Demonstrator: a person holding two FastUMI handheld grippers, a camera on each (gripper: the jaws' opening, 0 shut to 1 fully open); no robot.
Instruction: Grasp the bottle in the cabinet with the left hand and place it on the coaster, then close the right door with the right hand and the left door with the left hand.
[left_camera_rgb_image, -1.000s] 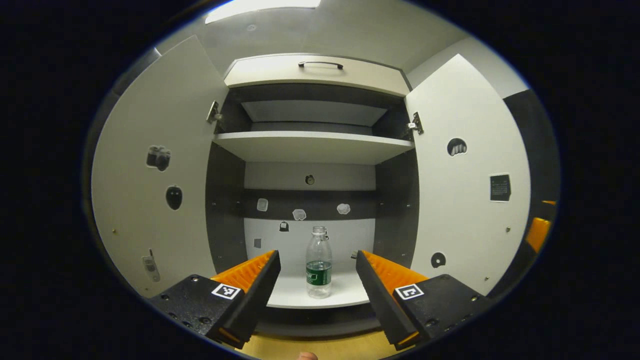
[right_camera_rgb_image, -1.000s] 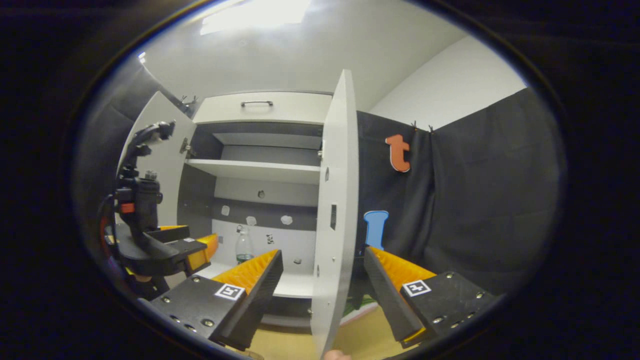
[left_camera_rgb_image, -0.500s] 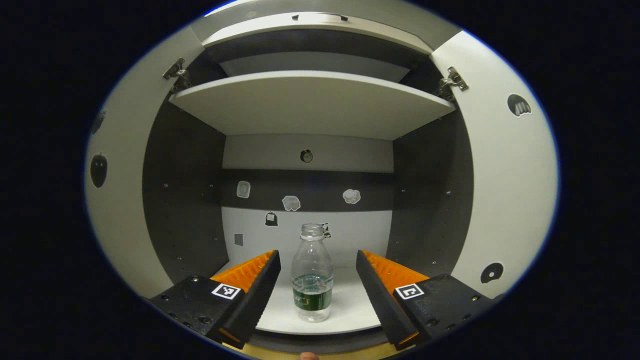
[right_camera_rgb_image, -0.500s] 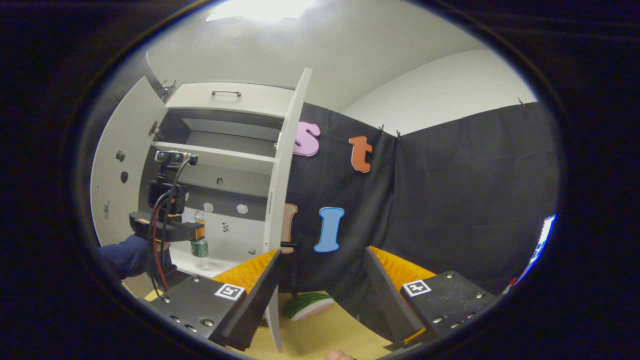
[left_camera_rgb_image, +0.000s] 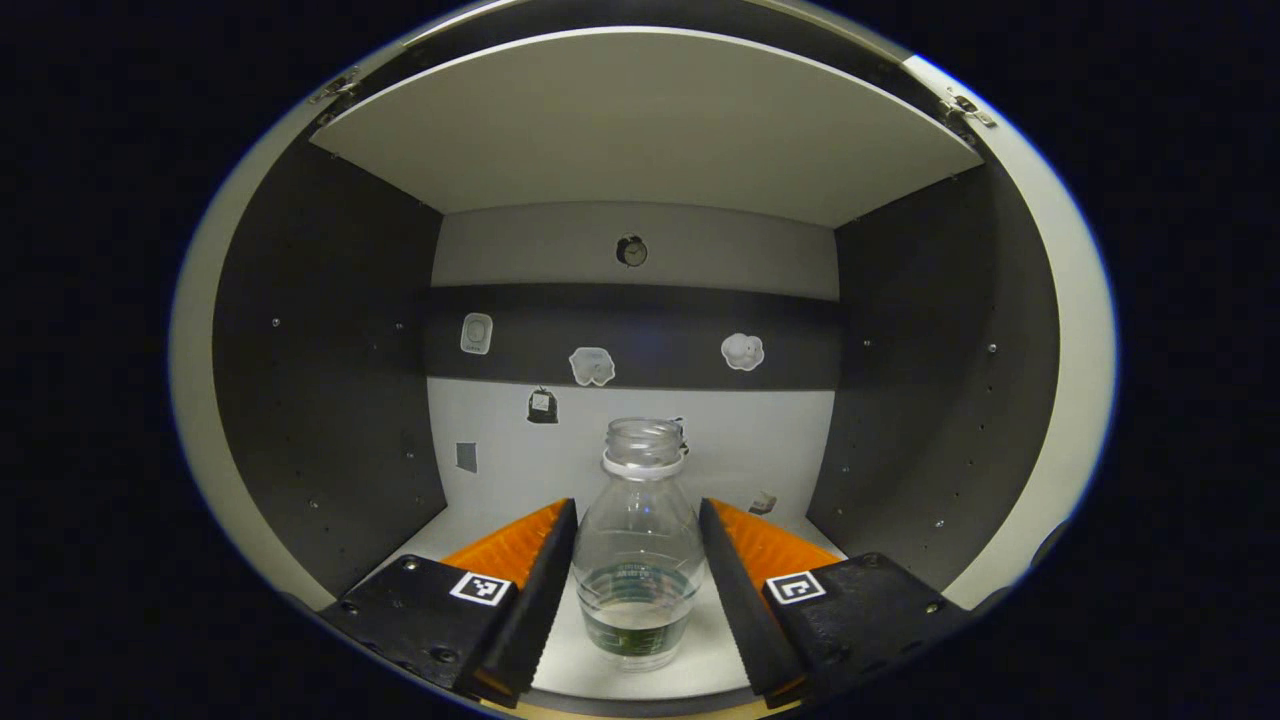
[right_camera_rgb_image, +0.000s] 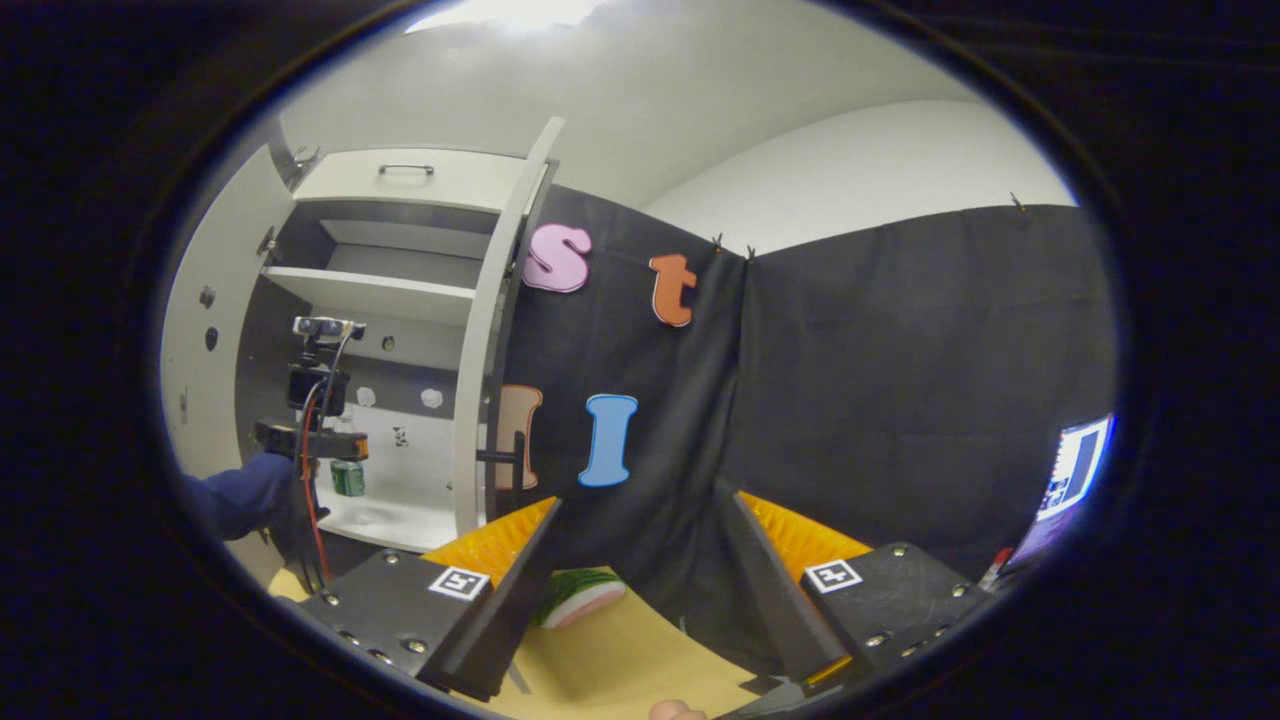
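Flanking the bottle (left_camera_rgb_image: 638, 540) inside the cabinet (left_camera_rgb_image: 330, 330), the left gripper (left_camera_rgb_image: 637, 585) has its fingers close on either side; whether they press it is unclear.
The uncapped bottle, a little water in it, stands upright on the cabinet's bottom shelf (left_camera_rgb_image: 590, 665); the right gripper (right_camera_rgb_image: 640, 575) hangs wide open and empty over the tabletop (right_camera_rgb_image: 620, 665), beside the cabinet's right door (right_camera_rgb_image: 485, 330).

Your left gripper view sits inside the cabinet (left_camera_rgb_image: 330, 340), low over its floor, facing the back wall, with the bottle (left_camera_rgb_image: 638, 545) close ahead between its fingers. Your right gripper view stays well back outside, above the table (right_camera_rgb_image: 620, 665), facing the booth wall ahead. The cabinet (right_camera_rgb_image: 390, 300) is far to its left. Both views share the cabinet interior and the bottle (right_camera_rgb_image: 347, 477).
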